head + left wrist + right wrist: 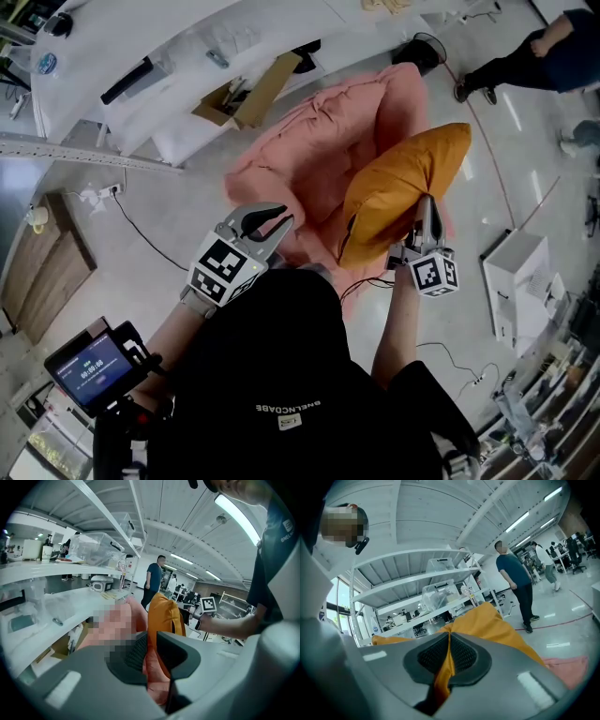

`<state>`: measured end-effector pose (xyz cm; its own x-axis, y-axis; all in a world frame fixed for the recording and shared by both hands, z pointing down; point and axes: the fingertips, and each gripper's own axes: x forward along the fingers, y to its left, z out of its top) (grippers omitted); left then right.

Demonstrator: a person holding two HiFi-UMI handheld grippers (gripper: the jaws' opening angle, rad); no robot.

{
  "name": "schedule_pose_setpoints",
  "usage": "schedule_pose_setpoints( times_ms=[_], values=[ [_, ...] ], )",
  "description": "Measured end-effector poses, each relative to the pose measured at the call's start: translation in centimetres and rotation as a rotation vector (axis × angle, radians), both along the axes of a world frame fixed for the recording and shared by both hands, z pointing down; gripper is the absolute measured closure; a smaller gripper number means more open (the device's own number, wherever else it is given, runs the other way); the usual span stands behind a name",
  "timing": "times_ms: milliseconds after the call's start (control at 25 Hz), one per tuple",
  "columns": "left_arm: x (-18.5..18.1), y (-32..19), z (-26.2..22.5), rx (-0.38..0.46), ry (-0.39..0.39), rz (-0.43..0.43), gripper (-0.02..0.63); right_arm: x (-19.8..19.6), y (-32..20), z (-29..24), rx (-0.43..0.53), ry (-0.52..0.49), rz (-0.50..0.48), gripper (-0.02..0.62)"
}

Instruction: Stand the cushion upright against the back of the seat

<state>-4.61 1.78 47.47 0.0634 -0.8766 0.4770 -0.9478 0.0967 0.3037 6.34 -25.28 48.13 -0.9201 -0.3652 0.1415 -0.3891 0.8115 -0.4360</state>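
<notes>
A pink soft seat (319, 141) stands on the floor ahead of me. An orange cushion (403, 187) is held up on edge over the seat's right side, leaning toward the seat's back. My right gripper (424, 230) is shut on the cushion's lower edge; in the right gripper view orange fabric (497, 625) is pinched between the pads of that gripper (449, 644). My left gripper (267, 225) is at the seat's near edge. In the left gripper view its jaws (151, 644) stand narrowly apart with bunched pink fabric (157, 686) between them, and the cushion (164, 616) rises upright just beyond.
A cardboard box (248, 94) and a long white bench (141, 47) lie beyond the seat on the left. A white cabinet (520, 281) stands to the right. A person (534, 56) stands at the far right. Cables run across the floor near my feet.
</notes>
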Motion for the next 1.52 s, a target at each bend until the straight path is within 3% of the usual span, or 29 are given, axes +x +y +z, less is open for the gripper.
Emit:
schedule_pose_setpoints(
  times_ms=[200, 360, 520, 640, 880, 1280, 1520],
  values=[
    [-0.5, -0.1, 0.6, -0.008, -0.006, -0.027, 0.522, -2.8, 1.2, 0.2, 0.002, -0.034, -0.063, 0.583],
    [-1.2, 0.6, 0.6, -0.012, -0.008, -0.038, 0.518, -6.3, 3.6, 0.2, 0.075, 0.006, -0.159, 0.588],
    [-2.4, 0.8, 1.4, -0.020, 0.005, -0.057, 0.518, -9.6, 4.2, 6.7, -0.060, 0.132, -0.187, 0.588],
    [-4.0, 1.0, 1.7, -0.029, 0.021, -0.057, 0.518, -11.6, 5.5, 9.4, -0.105, 0.141, -0.200, 0.588],
    [-3.7, 1.4, 2.3, -0.047, 0.037, -0.053, 0.509, -13.3, 7.1, 10.9, -0.150, 0.135, -0.202, 0.588],
    [-3.1, 1.0, 2.7, -0.065, 0.045, -0.028, 0.494, -15.3, 8.9, 13.7, -0.101, 0.242, -0.267, 0.581],
    [-3.2, 0.1, 3.6, -0.106, 0.041, -0.039, 0.387, -15.0, 9.5, 13.2, -0.091, 0.305, -0.287, 0.576]
  ],
)
